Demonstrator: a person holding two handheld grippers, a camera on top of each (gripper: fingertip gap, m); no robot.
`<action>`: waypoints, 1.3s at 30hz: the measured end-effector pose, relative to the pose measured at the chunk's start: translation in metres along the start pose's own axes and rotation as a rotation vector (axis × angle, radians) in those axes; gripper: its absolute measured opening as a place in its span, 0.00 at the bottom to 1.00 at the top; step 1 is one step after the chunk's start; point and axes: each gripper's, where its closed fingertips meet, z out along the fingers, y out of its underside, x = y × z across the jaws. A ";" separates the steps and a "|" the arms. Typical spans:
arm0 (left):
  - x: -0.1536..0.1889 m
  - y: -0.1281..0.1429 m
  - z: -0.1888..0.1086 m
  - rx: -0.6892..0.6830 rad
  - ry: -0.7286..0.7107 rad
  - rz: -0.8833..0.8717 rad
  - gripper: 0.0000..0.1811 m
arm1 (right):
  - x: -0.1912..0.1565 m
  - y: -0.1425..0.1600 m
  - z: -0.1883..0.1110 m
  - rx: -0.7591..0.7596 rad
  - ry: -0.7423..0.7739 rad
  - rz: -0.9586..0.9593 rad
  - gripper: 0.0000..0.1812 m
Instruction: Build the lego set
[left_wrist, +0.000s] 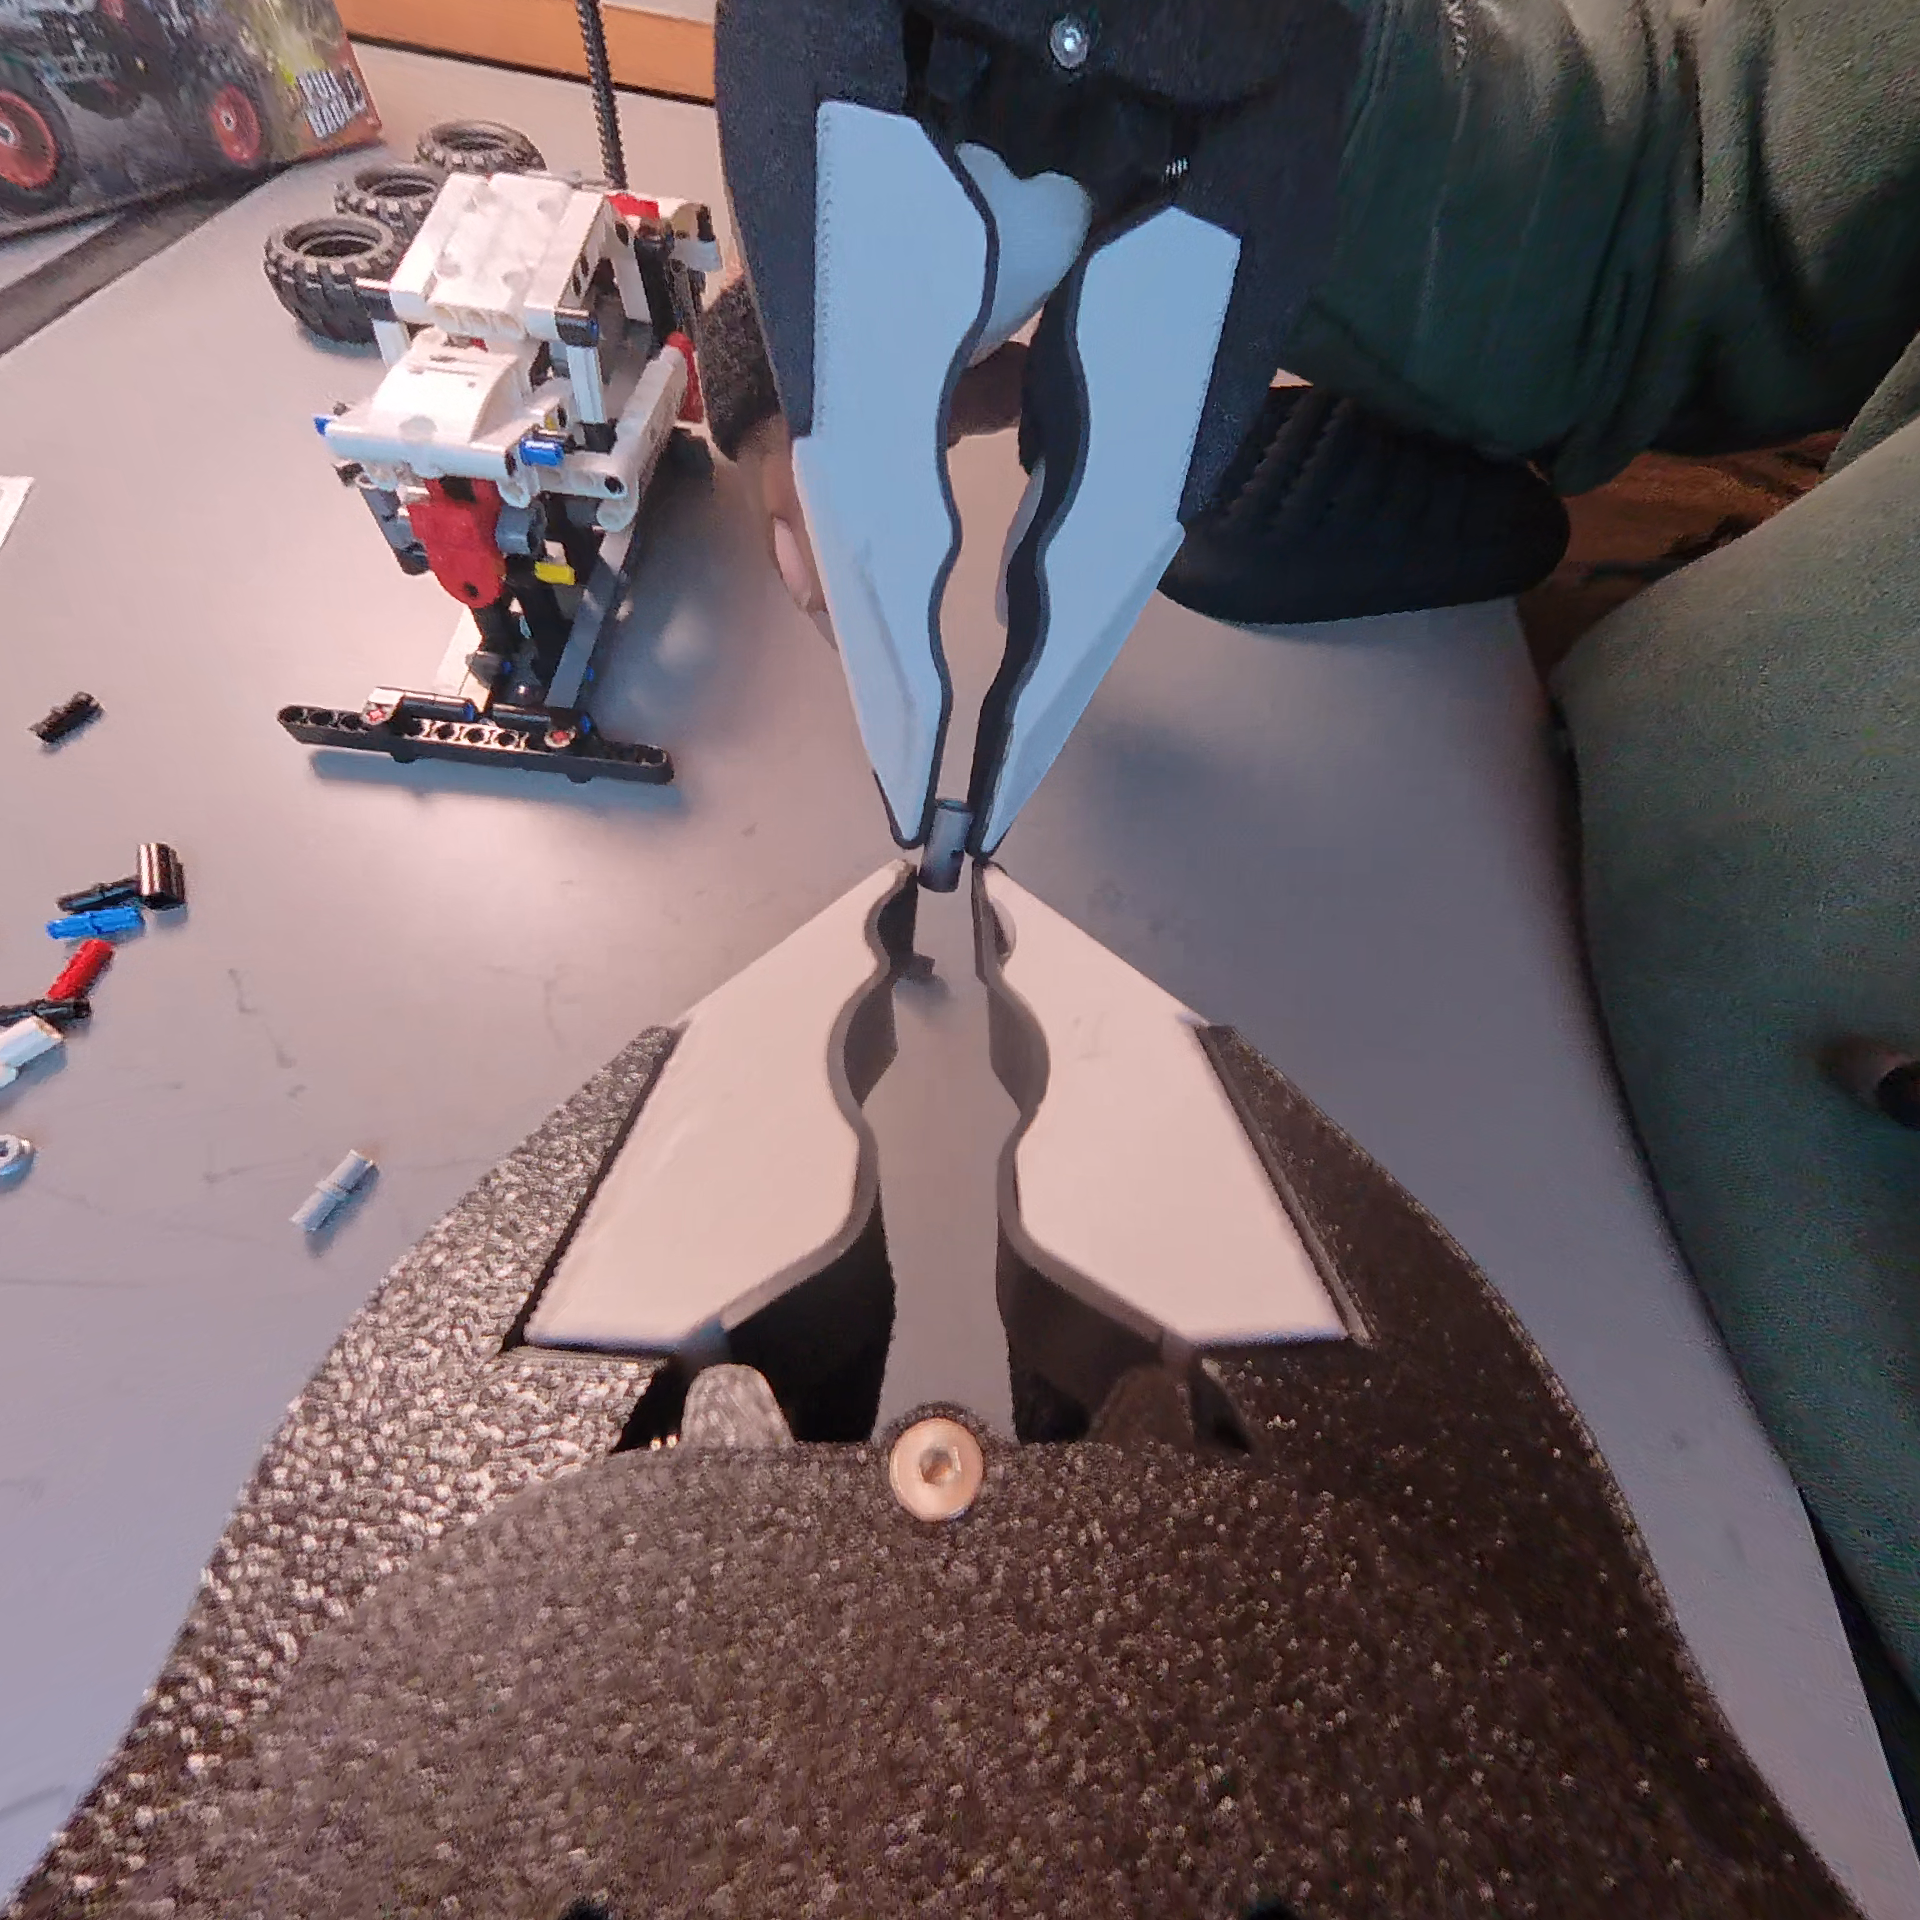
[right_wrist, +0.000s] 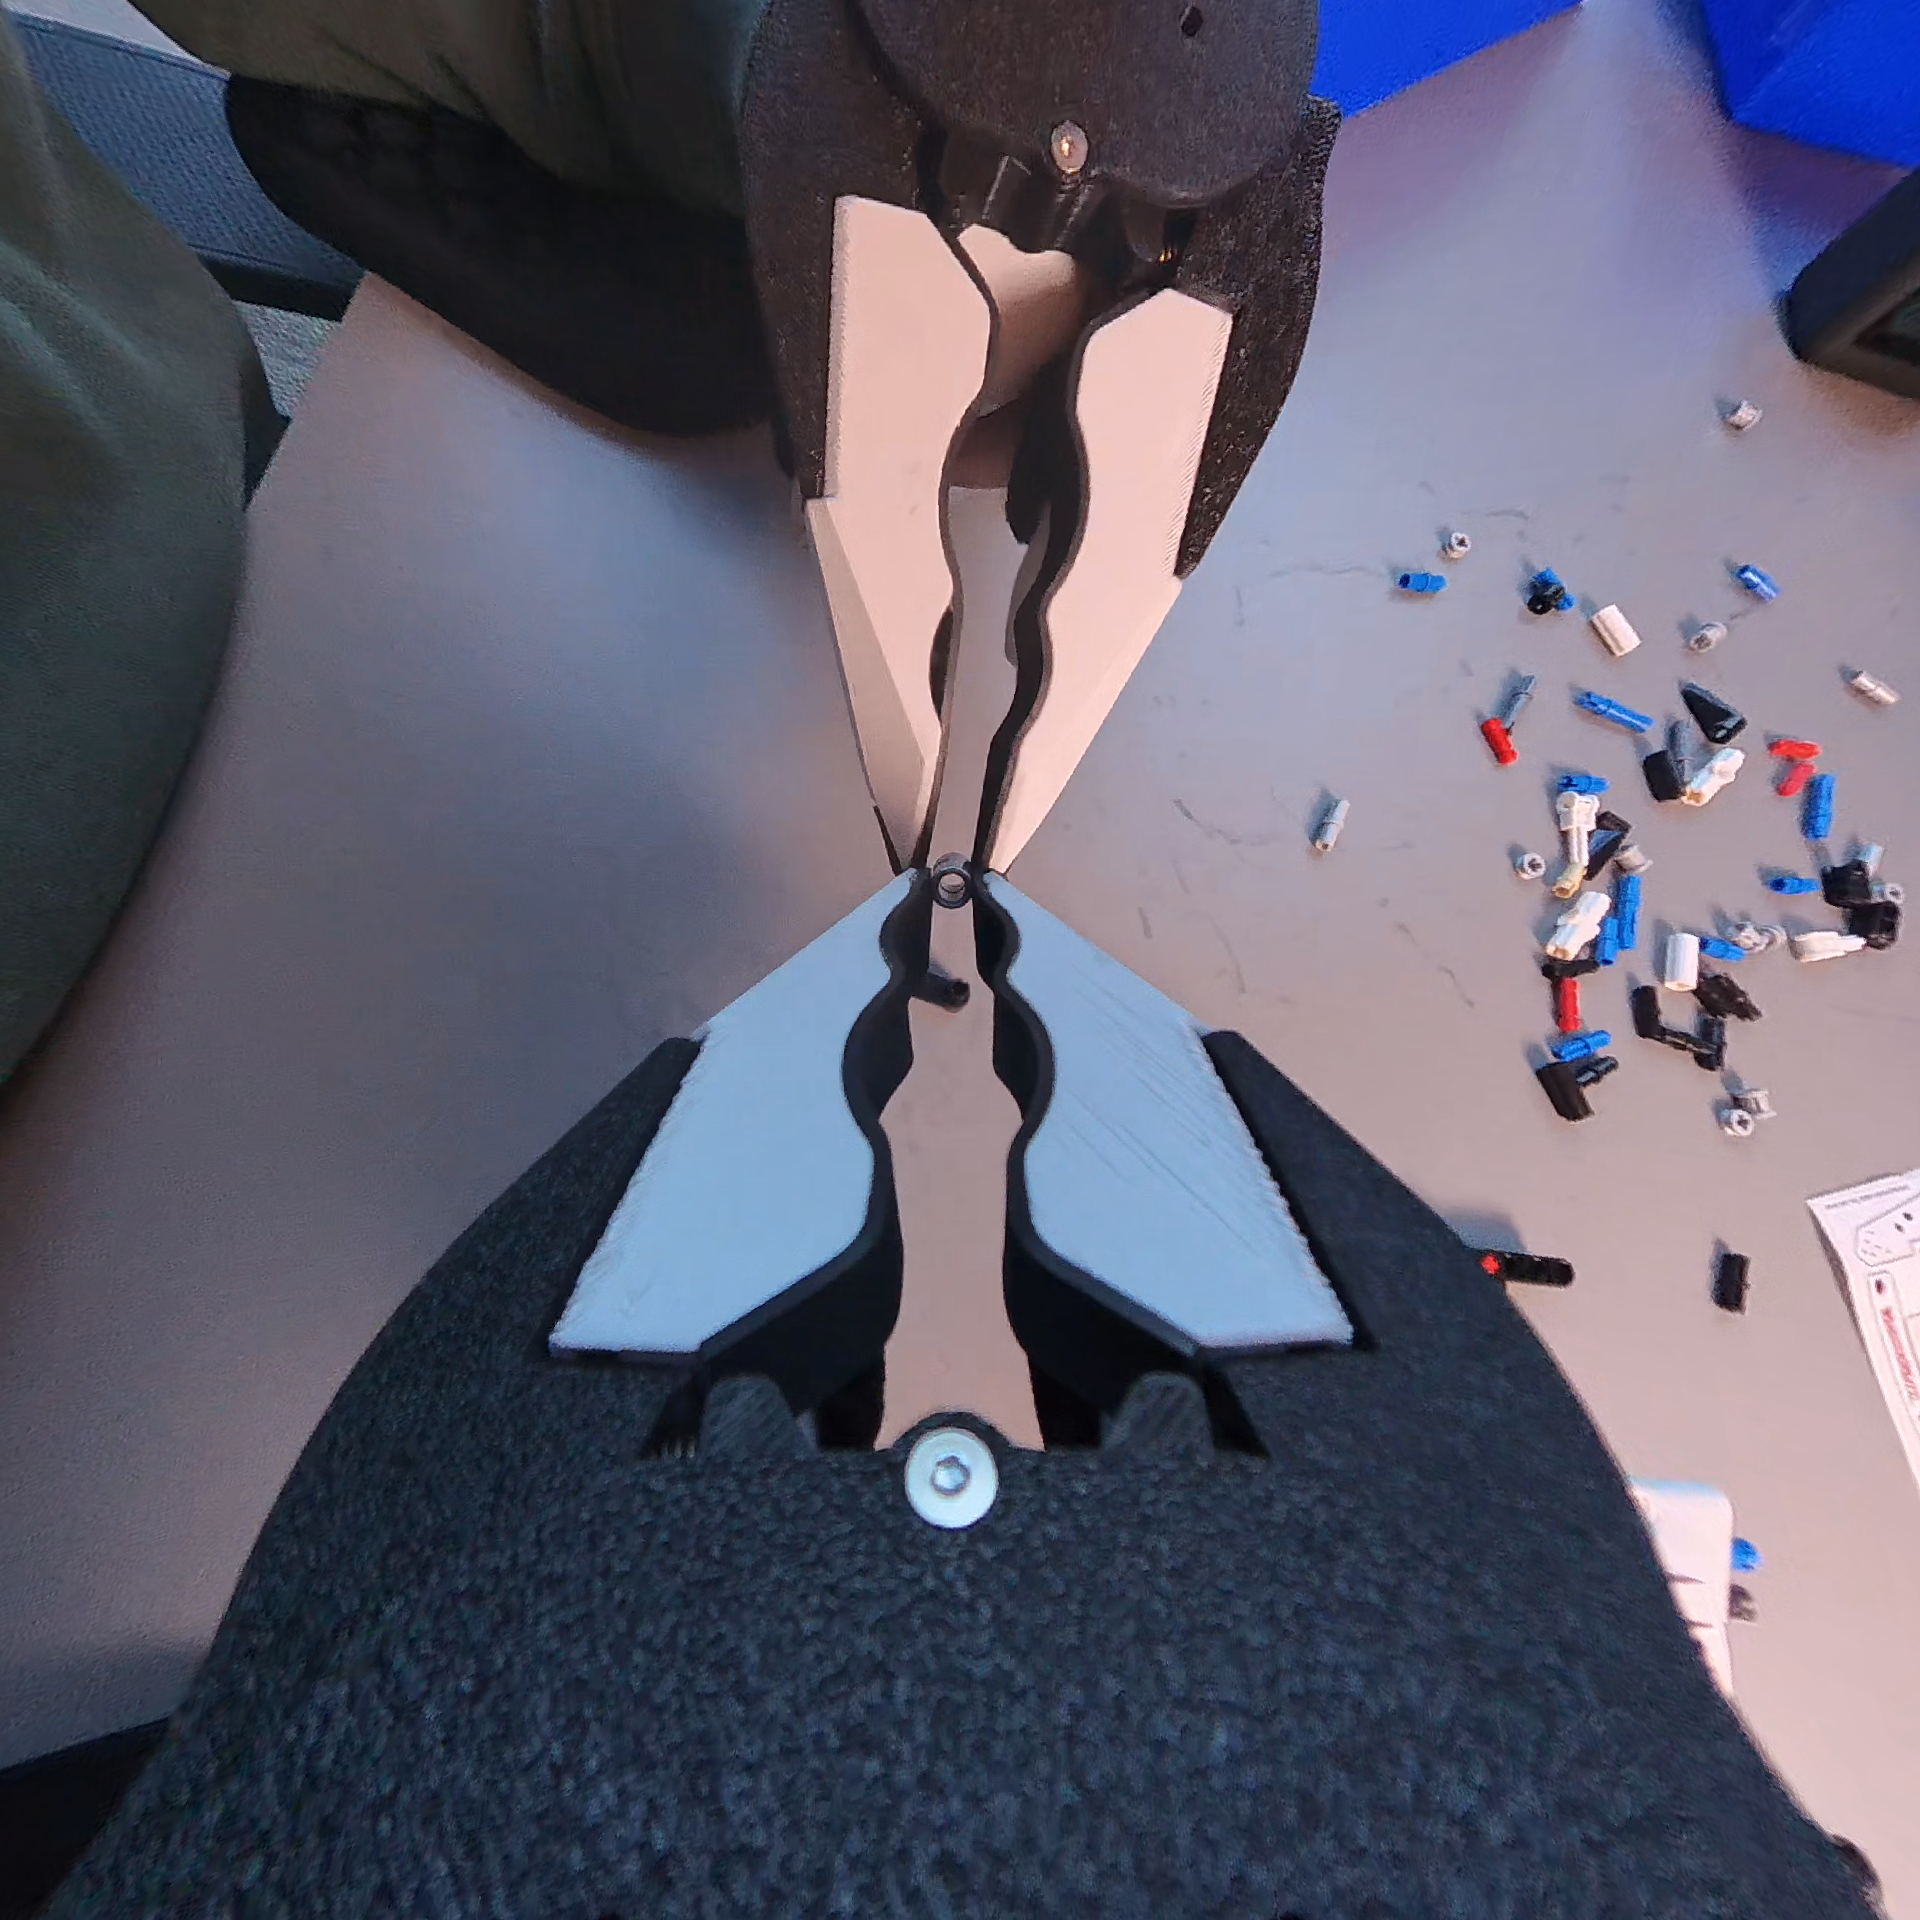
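The two tools meet tip to tip at mid-frame in both wrist views. The right tool (left_wrist: 943, 821), reaching down from the top of the left wrist view, pinches a small dark grey connector (left_wrist: 943, 847) between nearly closed tips. The left tool (left_wrist: 940, 883), narrow too, touches the same piece from below; whether it grips it cannot be told. A green sleeve (left_wrist: 1621, 229) fills the upper right. On the grey table (left_wrist: 1299, 831), the white and red lego truck (left_wrist: 520, 416) stands at upper left, loose pins (right_wrist: 1662, 883) at right.
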 end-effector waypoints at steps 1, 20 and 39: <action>0.001 -0.002 -0.001 0.005 0.002 0.008 0.05 | -0.001 -0.002 -0.001 0.011 -0.007 0.003 0.04; 0.000 -0.034 -0.013 0.164 -0.107 0.089 0.04 | 0.008 -0.027 -0.027 0.301 0.151 0.240 0.04; -0.008 0.026 0.015 -0.146 -0.091 -0.024 0.19 | 0.008 0.022 0.002 -0.057 0.023 0.186 0.04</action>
